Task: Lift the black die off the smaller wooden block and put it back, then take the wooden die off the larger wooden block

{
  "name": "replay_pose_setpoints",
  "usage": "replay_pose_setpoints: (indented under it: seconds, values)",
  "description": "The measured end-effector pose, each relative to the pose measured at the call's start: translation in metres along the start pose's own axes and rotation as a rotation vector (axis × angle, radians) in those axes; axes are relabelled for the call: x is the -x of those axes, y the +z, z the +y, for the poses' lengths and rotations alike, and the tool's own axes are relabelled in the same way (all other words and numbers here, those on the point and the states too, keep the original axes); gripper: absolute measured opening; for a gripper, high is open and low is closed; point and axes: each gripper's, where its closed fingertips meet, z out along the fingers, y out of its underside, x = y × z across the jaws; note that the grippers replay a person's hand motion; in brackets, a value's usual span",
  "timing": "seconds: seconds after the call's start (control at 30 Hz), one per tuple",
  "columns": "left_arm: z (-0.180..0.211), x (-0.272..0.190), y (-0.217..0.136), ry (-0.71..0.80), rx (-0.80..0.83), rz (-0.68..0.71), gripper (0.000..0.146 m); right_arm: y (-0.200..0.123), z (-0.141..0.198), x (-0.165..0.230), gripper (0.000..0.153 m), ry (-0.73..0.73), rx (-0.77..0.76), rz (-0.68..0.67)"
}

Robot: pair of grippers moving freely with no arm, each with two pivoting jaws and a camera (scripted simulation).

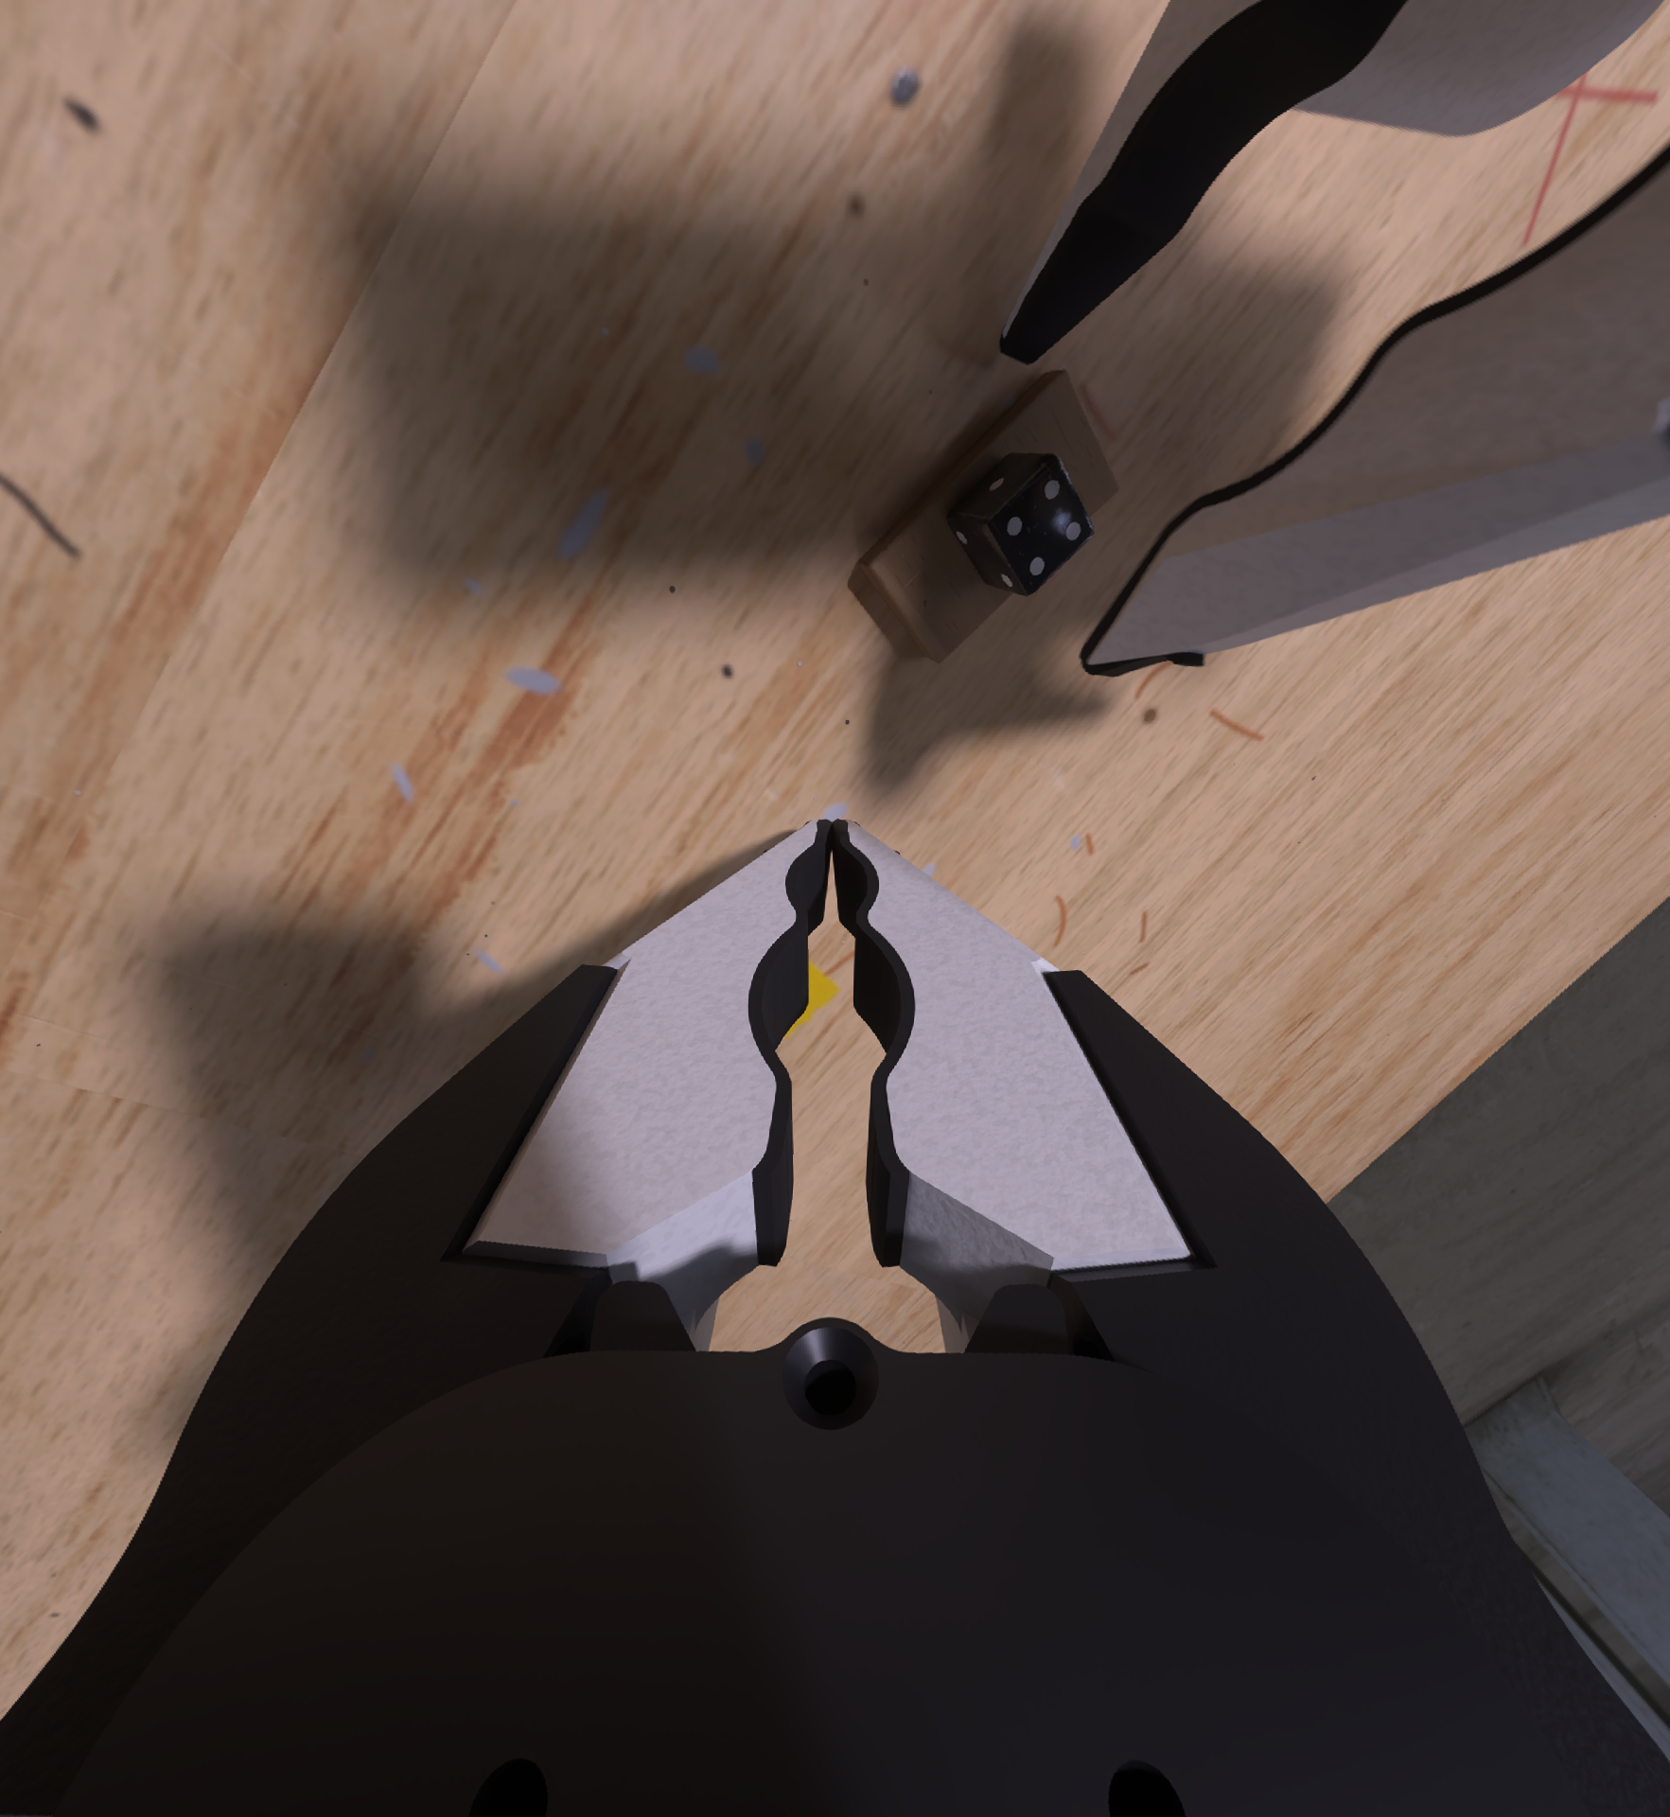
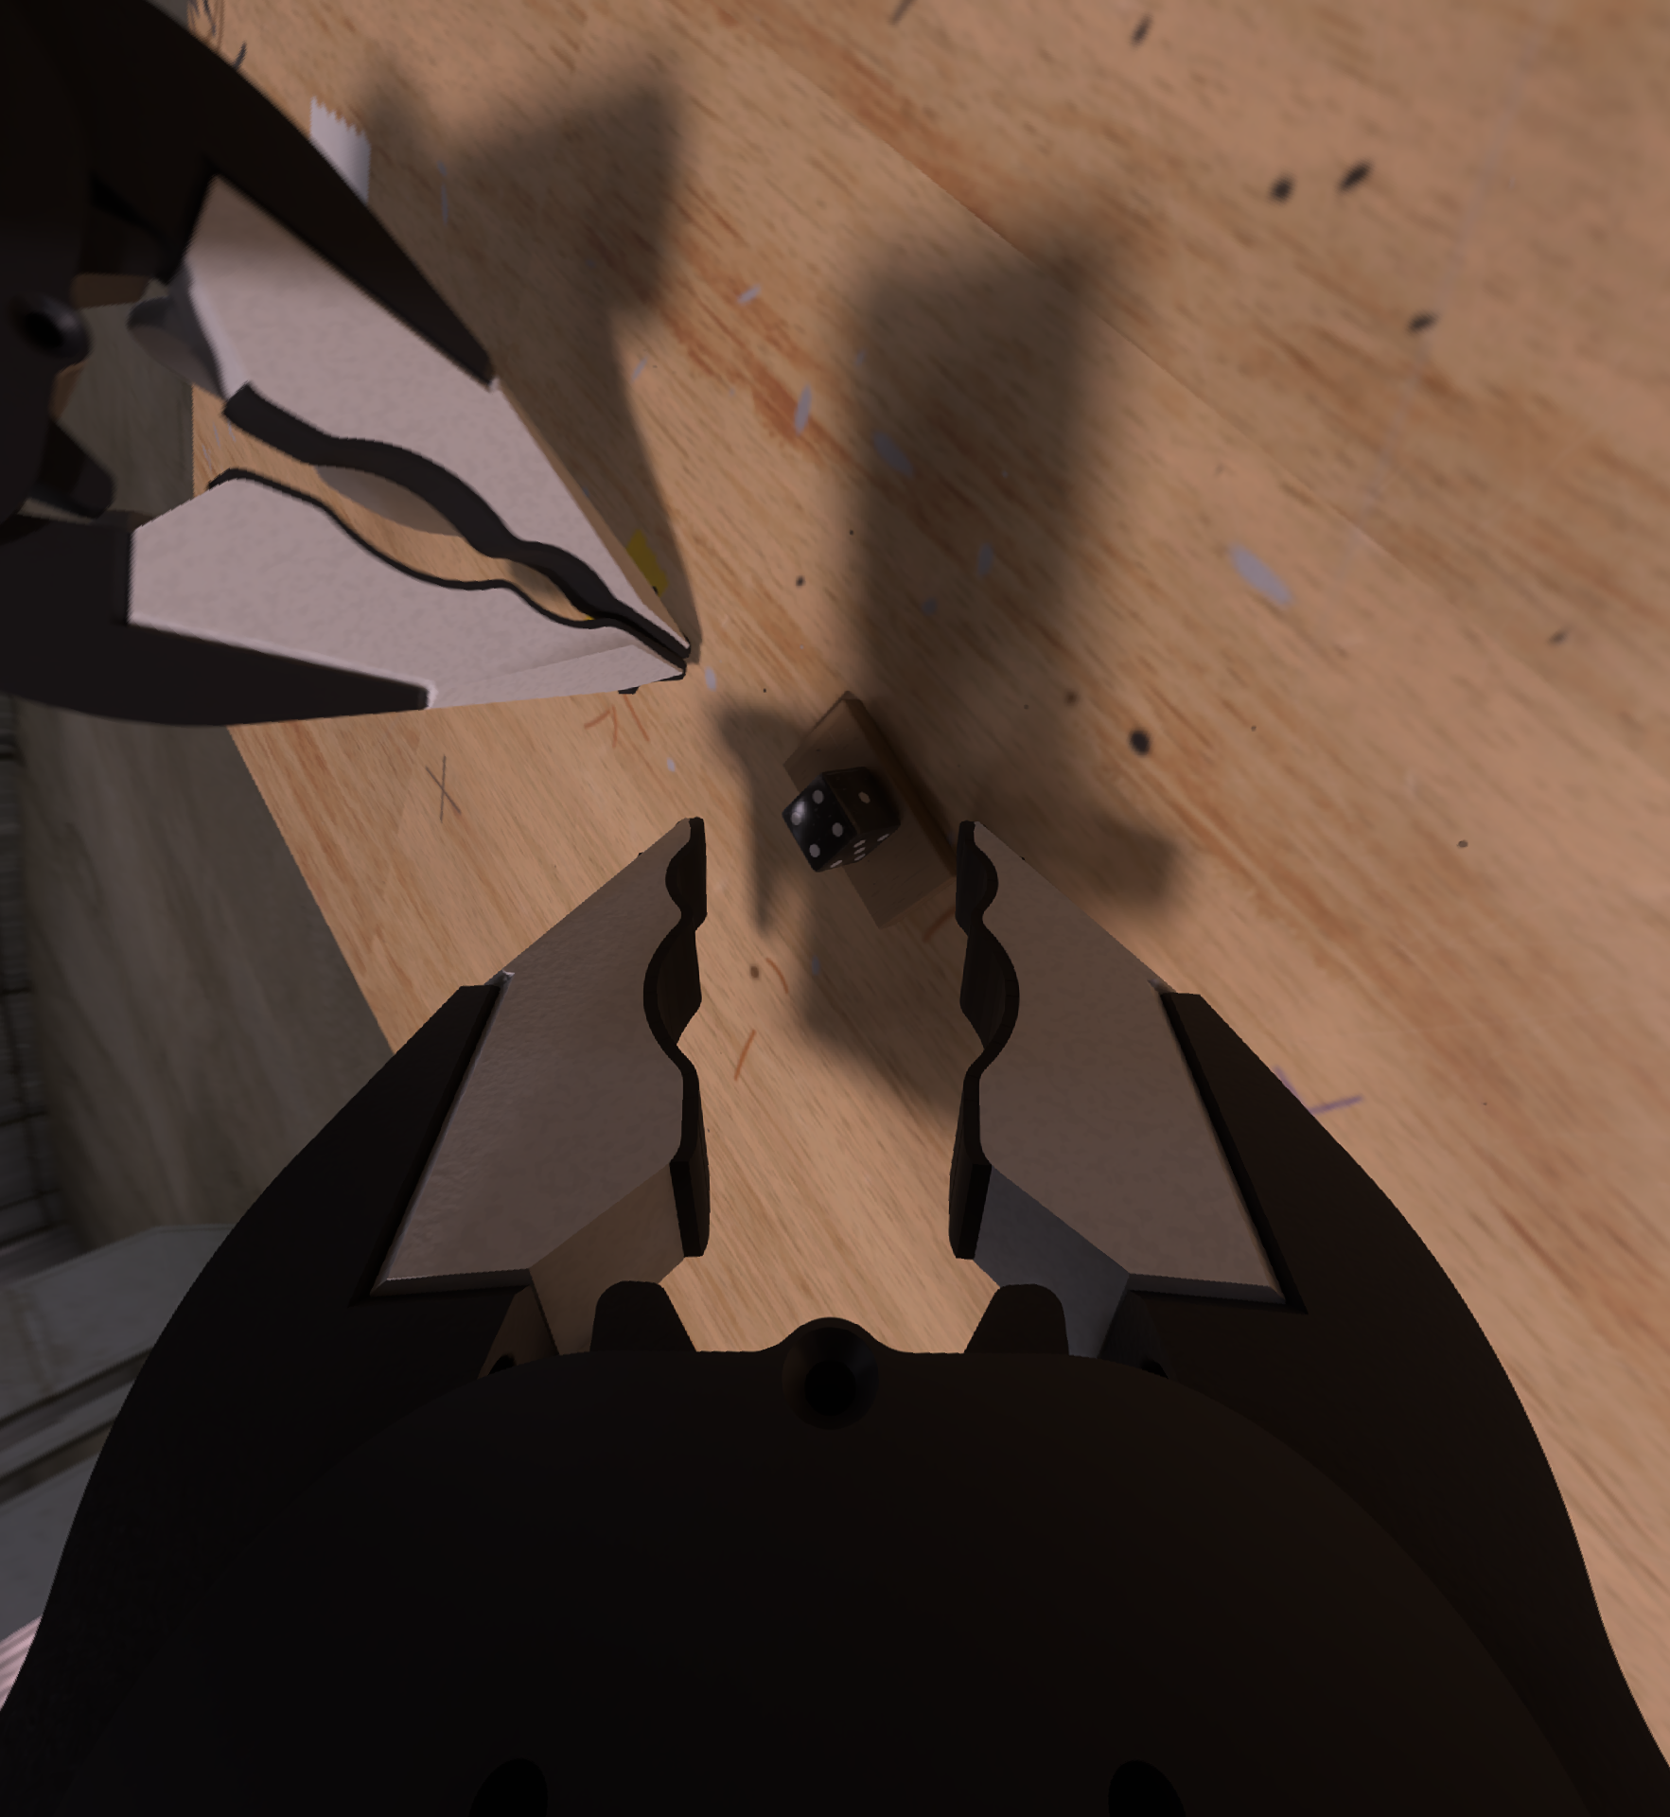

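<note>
In the left wrist view, the left gripper (image 1: 831, 836) fills the near part of the frame, its two pale fingers clenched together so that the tips meet with nothing between them. A small yellow mark (image 1: 819, 991) on the table shows through the gap lower down between the fingers. Beyond the tips lies the scuffed wooden table (image 1: 418, 492), crossed by soft dark shadows. Farther off and to the right stands the smaller wooden block (image 1: 983, 516), lying flat on the table, with the black die (image 1: 1019, 524) sitting on top of it. Past the block, at the far right, the right gripper (image 1: 1086, 501) reaches in with its fingers spread wide, one fingertip just beyond the block's far end and the other just beside its right side; neither visibly touches the die.

In the right wrist view, the right gripper (image 2: 831, 841) is nearest, released, its fingers well apart. Just past and between the fingertips sits the black die (image 2: 840, 818) on the smaller wooden block (image 2: 894, 875), whose near end lies close to the right-hand finger. The die is not gripped. To the far left, the left gripper (image 2: 683, 657) points toward the block with its tips pressed together, near the block but apart from it. The table's edge (image 2: 300, 836) runs along the left.
</note>
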Motion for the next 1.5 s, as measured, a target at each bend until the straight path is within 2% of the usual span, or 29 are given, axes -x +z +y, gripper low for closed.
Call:
replay_pose_setpoints:
  seconds: [0.07, 0.17, 0.27, 0.37, 0.43, 0.67, 0.8, 0.97, 1.2, 1.5]
  values:
    - [0.0, 0.0, 0.0, -0.002, 0.0, 0.002, 0.0, -0.004, -0.002, 0.005, 0.051, -0.077, -0.012, 0.002]
    - [0.0, 0.0, 0.0, -0.003, -0.001, 0.002, 0.0, -0.005, -0.005, 0.018, 0.05, -0.374, -0.042, -0.026]
    - [0.0, 0.0, 0.0, -0.003, -0.001, 0.002, 0.0, 0.002, 0.002, 0.016, 0.049, -0.65, -0.037, 0.041]
    - [0.0, 0.0, 0.0, -0.004, -0.001, 0.004, 0.0, 0.007, 0.006, 0.006, 0.041, -0.781, -0.023, 0.118]
    - [0.0, 0.0, 0.0, -0.006, -0.001, 0.005, 0.0, 0.01, 0.006, 0.0, 0.035, -0.799, -0.01, 0.155]
    - [0.0, 0.0, 0.0, -0.007, -0.002, 0.008, 0.0, 0.014, 0.003, -0.002, 0.018, -0.802, -0.027, 0.155]
    - [0.0, 0.0, 0.0, -0.009, -0.003, 0.01, 0.0, 0.009, -0.002, 0.003, 0.018, -0.818, -0.058, 0.176]
    - [0.0, 0.0, 0.0, -0.014, -0.004, 0.013, 0.0, 0.013, -0.013, 0.021, 0.018, -0.808, -0.146, 0.105]
    - [0.0, 0.0, 0.0, -0.018, -0.004, 0.017, 0.0, 0.028, -0.011, 0.015, 0.018, -0.815, -0.107, 0.123]
    - [0.0, 0.0, 0.0, -0.024, -0.006, 0.022, 0.0, 0.027, -0.008, 0.011, 0.018, -0.845, -0.082, 0.186]
